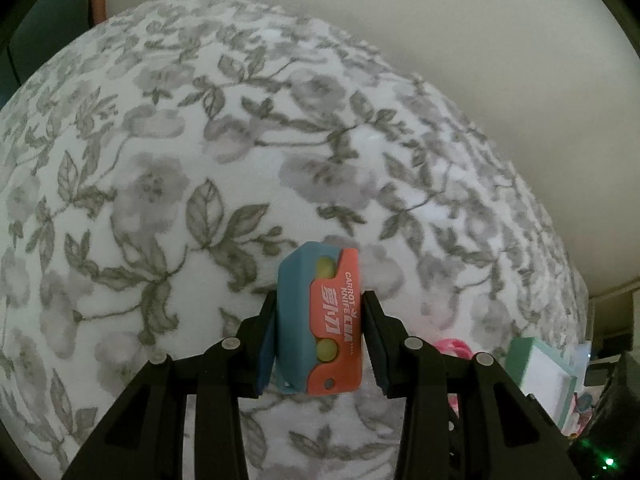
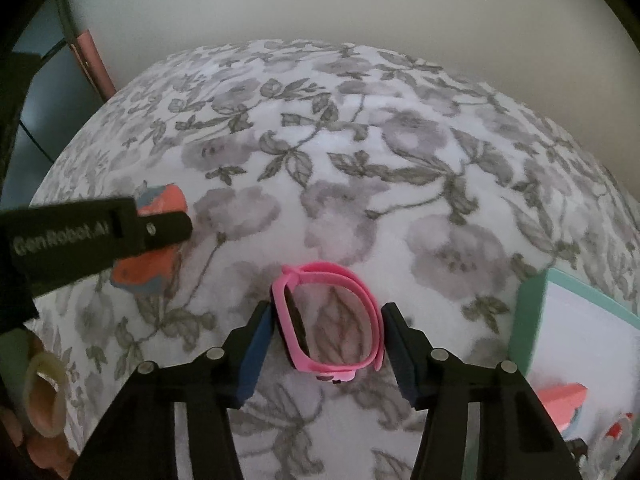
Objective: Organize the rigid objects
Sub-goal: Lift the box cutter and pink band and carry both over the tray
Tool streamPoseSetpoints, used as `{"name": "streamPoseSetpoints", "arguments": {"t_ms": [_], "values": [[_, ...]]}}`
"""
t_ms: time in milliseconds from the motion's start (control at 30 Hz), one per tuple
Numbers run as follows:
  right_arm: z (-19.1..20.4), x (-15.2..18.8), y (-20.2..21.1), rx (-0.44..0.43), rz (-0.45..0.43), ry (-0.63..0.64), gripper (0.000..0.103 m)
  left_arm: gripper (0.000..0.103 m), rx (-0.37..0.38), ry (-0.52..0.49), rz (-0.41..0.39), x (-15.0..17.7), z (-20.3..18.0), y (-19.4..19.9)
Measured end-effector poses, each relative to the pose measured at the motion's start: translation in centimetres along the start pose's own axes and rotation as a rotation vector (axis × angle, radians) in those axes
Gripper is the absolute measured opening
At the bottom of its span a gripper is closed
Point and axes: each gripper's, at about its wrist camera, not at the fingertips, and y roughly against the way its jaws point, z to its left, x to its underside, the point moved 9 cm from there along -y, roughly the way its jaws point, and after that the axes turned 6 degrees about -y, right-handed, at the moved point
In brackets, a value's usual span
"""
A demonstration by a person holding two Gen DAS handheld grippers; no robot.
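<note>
Carrot knife toy (image 1: 320,320) clamped in left tongs (image 1: 320,336); right tongs (image 2: 326,344) bracket pink watch (image 2: 328,320), contact unclear

Dim, soft, shadowless light; slightly blurred pictures, with edges bulged and vignetted.

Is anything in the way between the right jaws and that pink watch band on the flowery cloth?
Nothing visible. The looped pink watch band sits directly between the right gripper's jaws, with only flowered white fabric beneath.
</note>
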Motion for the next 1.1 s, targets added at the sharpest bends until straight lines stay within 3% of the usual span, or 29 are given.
{"name": "streamPoseSetpoints", "arguments": {"t_ms": [400, 500, 600, 833, 1100], "values": [[-4.4, 1.6, 7.6, 0.051, -0.041, -0.087, 0.057, 0.041, 0.066, -0.146, -0.055, 2.2, -7.3, 4.6], [-7.0, 2.8, 9.2, 0.050, -0.042, -0.167, 0.057, 0.041, 0.116, -0.195, -0.046, 3.9, -10.0, 5.3], [-10.5, 4.5, 10.9, 0.103, -0.049, -0.228, 0.057, 0.041, 0.158, -0.262, -0.037, 5.6, -13.2, 6.0], [-17.3, 7.8, 13.6, 0.174, -0.052, -0.366, 0.057, 0.041, 0.219, -0.474, -0.017, 10.2, -21.4, 6.8], [-22.7, 11.5, 14.8, 0.233, -0.027, -0.478, 0.057, 0.041, 0.246, -0.556, 0.023, 13.0, -25.3, 5.2]]}}
